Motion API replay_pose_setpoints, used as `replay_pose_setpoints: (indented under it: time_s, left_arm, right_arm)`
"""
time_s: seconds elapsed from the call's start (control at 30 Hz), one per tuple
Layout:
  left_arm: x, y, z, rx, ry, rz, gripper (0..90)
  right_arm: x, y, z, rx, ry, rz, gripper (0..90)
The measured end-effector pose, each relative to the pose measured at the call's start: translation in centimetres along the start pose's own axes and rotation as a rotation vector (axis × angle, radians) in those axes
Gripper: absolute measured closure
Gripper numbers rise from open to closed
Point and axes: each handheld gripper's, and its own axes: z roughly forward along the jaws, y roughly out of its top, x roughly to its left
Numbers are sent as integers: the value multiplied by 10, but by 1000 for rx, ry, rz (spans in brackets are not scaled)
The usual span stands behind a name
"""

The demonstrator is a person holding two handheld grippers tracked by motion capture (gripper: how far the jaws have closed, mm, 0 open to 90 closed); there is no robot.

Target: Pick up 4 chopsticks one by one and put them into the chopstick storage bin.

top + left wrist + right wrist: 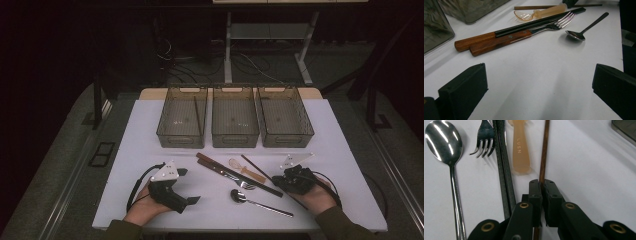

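Note:
My right gripper (540, 182) is shut on a thin brown chopstick (544, 152) that lies on the white table, near the stick's close end. In the high view this gripper (278, 181) rests at the right, on the chopstick (254, 167). Left of the stick lie a translucent amber spoon (520, 147), a black chopstick pair (504, 170), a wooden-handled fork (484, 137) and a steel spoon (444, 142). My left gripper (188, 186) sits at the front left with its jaws wide open over bare table (540, 68), short of the fork (524, 33) and the spoon (576, 35).
Three smoky see-through bins (182, 117) (235, 117) (285, 117) stand in a row at the back of the table. A thin dark stick (197, 117) leans in the left bin. The table's front edge (220, 227) runs just ahead of both hands.

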Motion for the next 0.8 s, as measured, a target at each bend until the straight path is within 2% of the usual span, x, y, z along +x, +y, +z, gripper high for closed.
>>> replay_pose_setpoints:
  time_s: [0.17, 0.27, 0.53, 0.8]
  left_arm:
    - [0, 0, 0, -1, -1, 2, 0]
    - [0, 0, 0, 0, -1, 1, 0]
    - [0, 0, 0, 0, -2, 0, 0]
    - [0, 0, 0, 0, -3, 1, 0]
  right_arm:
    - [-1, 0, 0, -4, -27, -10, 858]
    - [-4, 0, 0, -6, -12, -2, 858]
    - [-6, 0, -1, -7, -8, -1, 859]
    - [-10, -1, -7, -40, 12, 18, 859]
